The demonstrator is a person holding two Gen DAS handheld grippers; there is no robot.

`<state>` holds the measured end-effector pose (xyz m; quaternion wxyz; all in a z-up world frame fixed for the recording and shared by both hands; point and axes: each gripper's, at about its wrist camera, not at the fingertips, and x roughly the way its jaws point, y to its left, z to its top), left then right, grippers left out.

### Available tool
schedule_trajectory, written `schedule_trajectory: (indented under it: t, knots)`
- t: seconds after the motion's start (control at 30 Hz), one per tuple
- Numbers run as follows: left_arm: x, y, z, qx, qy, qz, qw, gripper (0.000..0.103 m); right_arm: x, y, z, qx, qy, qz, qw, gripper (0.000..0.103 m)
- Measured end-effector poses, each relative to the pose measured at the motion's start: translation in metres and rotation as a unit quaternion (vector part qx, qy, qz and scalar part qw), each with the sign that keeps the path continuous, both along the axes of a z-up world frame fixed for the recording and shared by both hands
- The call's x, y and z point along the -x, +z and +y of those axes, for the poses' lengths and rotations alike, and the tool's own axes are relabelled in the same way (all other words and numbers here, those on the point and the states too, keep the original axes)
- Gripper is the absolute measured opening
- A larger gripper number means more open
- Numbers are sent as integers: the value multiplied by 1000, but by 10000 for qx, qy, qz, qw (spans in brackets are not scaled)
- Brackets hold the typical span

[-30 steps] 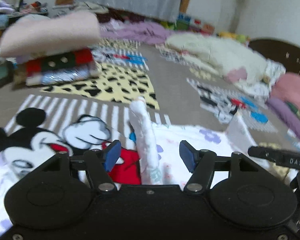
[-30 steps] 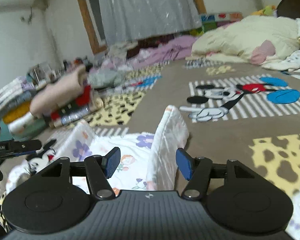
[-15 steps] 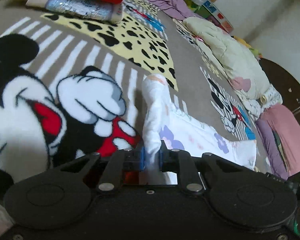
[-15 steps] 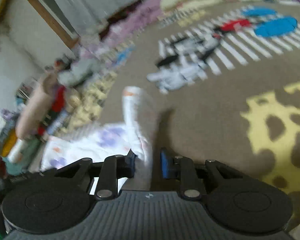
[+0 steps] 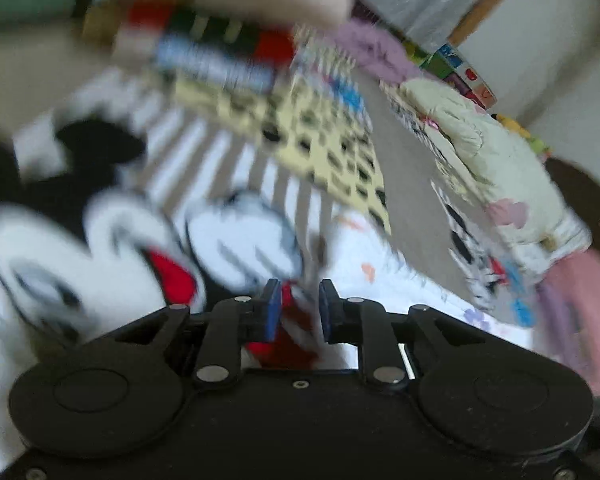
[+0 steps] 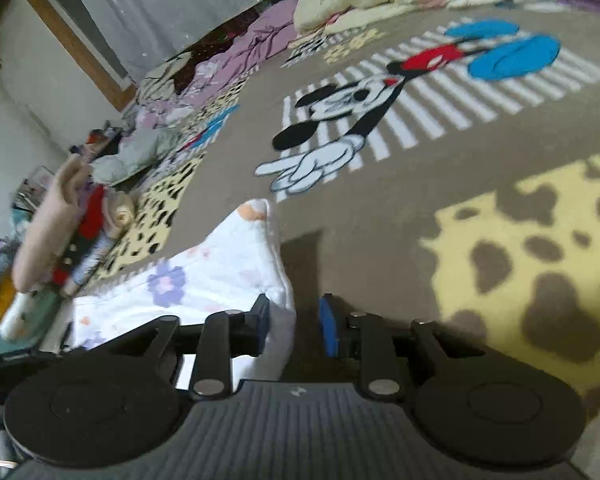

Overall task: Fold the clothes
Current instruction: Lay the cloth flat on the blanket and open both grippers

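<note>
A white floral garment (image 5: 384,276) lies flat on the cartoon-mouse rug (image 5: 100,248), just right of my left gripper (image 5: 299,312). The picture is blurred. Its blue pads stand a little apart and are opening, and mostly red rug shows in the gap, with at most a faint wisp of cloth. In the right wrist view the same garment (image 6: 204,280) rises in a soft fold between the jaws of my right gripper (image 6: 294,322). Those jaws are opening: the fold leans on the left pad, and a dark gap separates it from the right pad.
A stack of folded clothes (image 5: 220,40) topped by a pink piece sits on the rug's far left, also seen as the stack (image 6: 60,240). A cream duvet (image 5: 488,148) and purple bedding (image 6: 252,44) lie beyond. Pink cloth (image 5: 580,300) is at the right.
A second ago both grippers stood open around raised folds, then they pinched them. Now both pairs of jaws have parted again and the left fold has dropped away. Both views have rolled.
</note>
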<state>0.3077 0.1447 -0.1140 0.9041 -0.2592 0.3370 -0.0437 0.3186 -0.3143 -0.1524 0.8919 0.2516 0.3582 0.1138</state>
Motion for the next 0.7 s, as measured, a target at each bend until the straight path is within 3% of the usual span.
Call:
schedule_trajectory:
  t: [0.07,0.13,0.23,0.3,0.33,0.4,0.47,0.53,0.6,0.7]
  knots:
    - [6,14,-9,-326,-356,-284,9984,17,4,14,5,359,-12,-221,9991,46]
    - [14,25,-23,-519,-1136,-611,9903,17,8,27,9,690,-3,-449,9966,47]
    - [34,29,-48,-948,-2450,-946,9602,18,16,47,18,567,716,-958,9912,48]
    - [40,15,-58,-1421,-2857,-635,9456,20,25,54,28,511,1453,-1230,9804,47]
    - [39,1,-63,-1901,-2872,-288,9384,20,29,53,34,572,1841,-1275,9729,43]
    - [42,-13,-59,-2026,-2852,-368,9361,22,36,39,44,916,2455,-1015,9597,43]
    - [36,-8,-51,-1756,-2721,-186,9459,22,39,10,46,1752,2626,-568,9471,37]
    - [38,-6,-51,-1847,-2733,-221,9438,22,41,6,26,1282,2579,-656,9554,33]
    - [37,-3,-50,-1837,-2611,-385,9469,22,40,8,9,961,2391,-641,9641,31]
    - [43,13,-60,-2179,-2349,-1039,9416,26,43,10,-3,724,2301,-688,9680,31]
